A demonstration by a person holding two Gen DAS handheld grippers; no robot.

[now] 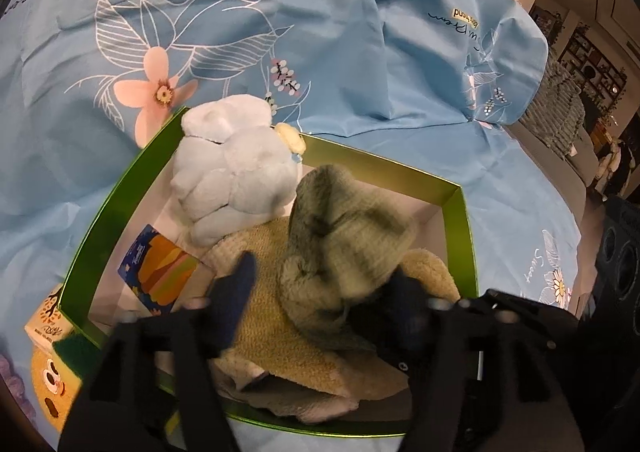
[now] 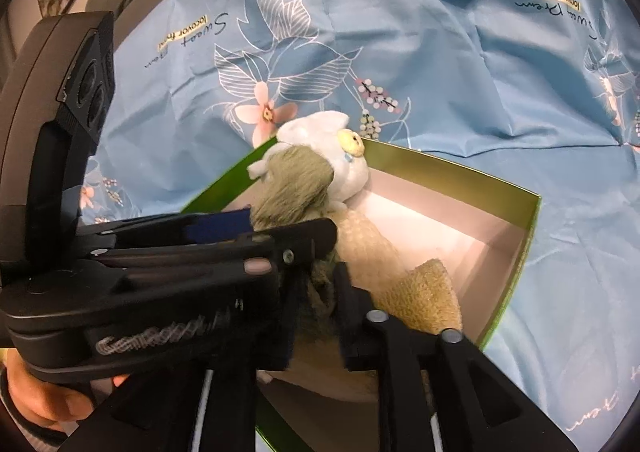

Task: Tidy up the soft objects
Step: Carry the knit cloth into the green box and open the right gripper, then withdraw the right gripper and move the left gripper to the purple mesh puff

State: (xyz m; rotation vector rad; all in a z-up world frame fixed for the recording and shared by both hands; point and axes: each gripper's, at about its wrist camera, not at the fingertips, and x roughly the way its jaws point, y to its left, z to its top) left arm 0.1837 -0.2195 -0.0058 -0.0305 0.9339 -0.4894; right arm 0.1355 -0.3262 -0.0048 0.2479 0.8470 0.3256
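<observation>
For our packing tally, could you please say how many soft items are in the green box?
4 visible: pale blue plush toy at the far corner, grey-green knit piece in the middle, beige cloth under it, cream fleece nearest right. Others may be hidden.

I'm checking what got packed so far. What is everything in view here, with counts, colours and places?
Box: one, green walls, pale inside, on the bedcover.
Bedcover: one, light blue with a flower print, under the box.
Plush toy: one, pale blue and white, in the box's far corner.
Knitted hat: one, grey-green, in the box, on the cream fabric.
Cream fabric: at least one fleecy piece, lining the box floor.
Small packet: one, blue and orange, at the box's left wall.
Carton: one, cream with a tree print, outside the box's near-left corner.
Left gripper: black, jaws open either side of the hat.
Right gripper: black, jaws slightly apart around grey-green fabric.
Hand: one, holding the left gripper.
</observation>
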